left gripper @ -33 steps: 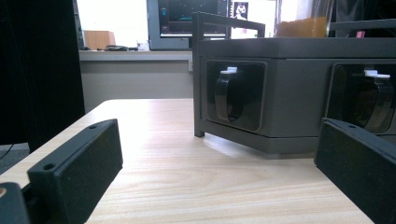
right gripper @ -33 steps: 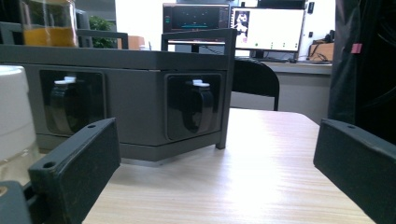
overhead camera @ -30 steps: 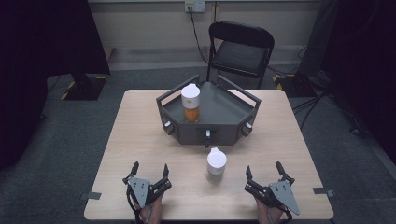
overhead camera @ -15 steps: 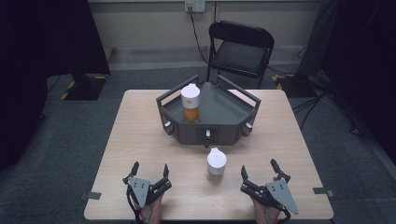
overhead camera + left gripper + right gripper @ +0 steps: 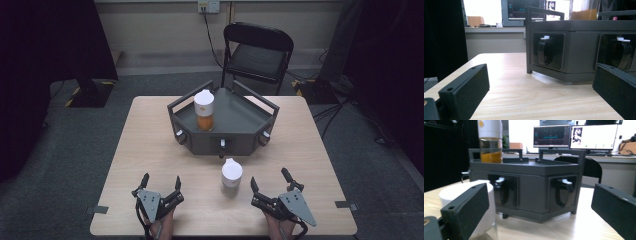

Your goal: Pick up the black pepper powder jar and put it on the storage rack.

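Your right claw [image 5: 270,183], jaws spread, half hides the white-capped jar [image 5: 477,212] at lower left; your left claw [image 5: 160,183] gapes before the grey tray [image 5: 584,47].

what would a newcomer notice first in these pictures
The eye goes first to the dark grey angular tray at the middle of the wooden table, with a white-capped jar of orange contents standing on its left side. A second white-capped jar stands on the table in front of it, between the open left gripper and the open right gripper near the table's front edge.
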`<state>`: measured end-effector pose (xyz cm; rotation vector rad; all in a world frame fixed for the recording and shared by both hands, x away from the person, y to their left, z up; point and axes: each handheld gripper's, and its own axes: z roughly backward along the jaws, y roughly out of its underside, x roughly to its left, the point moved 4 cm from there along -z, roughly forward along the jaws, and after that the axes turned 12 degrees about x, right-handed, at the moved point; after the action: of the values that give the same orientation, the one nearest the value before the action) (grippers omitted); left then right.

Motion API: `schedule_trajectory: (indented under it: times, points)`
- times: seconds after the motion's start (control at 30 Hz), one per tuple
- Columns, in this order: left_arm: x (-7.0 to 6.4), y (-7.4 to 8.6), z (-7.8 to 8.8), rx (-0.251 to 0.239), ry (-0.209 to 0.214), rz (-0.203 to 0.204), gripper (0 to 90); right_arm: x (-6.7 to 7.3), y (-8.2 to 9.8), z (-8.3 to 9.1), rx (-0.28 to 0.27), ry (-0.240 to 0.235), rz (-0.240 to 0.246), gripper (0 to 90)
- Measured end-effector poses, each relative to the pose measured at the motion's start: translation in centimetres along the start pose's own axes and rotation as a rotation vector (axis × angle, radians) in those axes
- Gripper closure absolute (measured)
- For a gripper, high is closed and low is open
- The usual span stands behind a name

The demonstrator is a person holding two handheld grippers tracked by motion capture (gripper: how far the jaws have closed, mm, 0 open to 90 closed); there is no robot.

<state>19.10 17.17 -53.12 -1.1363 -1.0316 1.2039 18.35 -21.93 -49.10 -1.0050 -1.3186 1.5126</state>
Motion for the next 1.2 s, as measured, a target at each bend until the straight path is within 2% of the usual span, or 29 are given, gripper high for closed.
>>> schedule_trajectory:
  times: [0.1, 0.3, 0.7, 0.8, 0.93, 1.2]
  points:
    - [0.0, 0.0, 0.0, 0.0, 0.001, 0.0, 0.0, 0.2, -0.1, -0.1, -0.001, -0.02, 0.002, 0.0]
    - [0.0, 0.0, 0.0, 0.0, 0.001, 0.0, 0.0, 0.4, -0.2, -0.4, -0.006, -0.067, -0.028, 0.1]
    - [0.0, 0.0, 0.0, 0.0, 0.002, -0.001, 0.0, 1.4, -0.6, -1.2, -0.002, -0.128, -0.001, 0.1]
    - [0.0, 0.0, 0.0, 0.0, 0.002, 0.0, 0.0, 2.0, -0.6, -1.5, -0.005, -0.133, 0.014, 0.1]
    - [0.0, 0.0, 0.0, 0.0, 0.002, -0.001, 0.0, 2.7, -0.3, -1.7, -0.045, -0.132, 0.023, 0.3]
    - [0.1, 0.0, 0.0, 0.0, 0.005, -0.001, 0.0, 3.2, -1.3, -2.8, 0.002, -0.162, 0.027, 3.0]
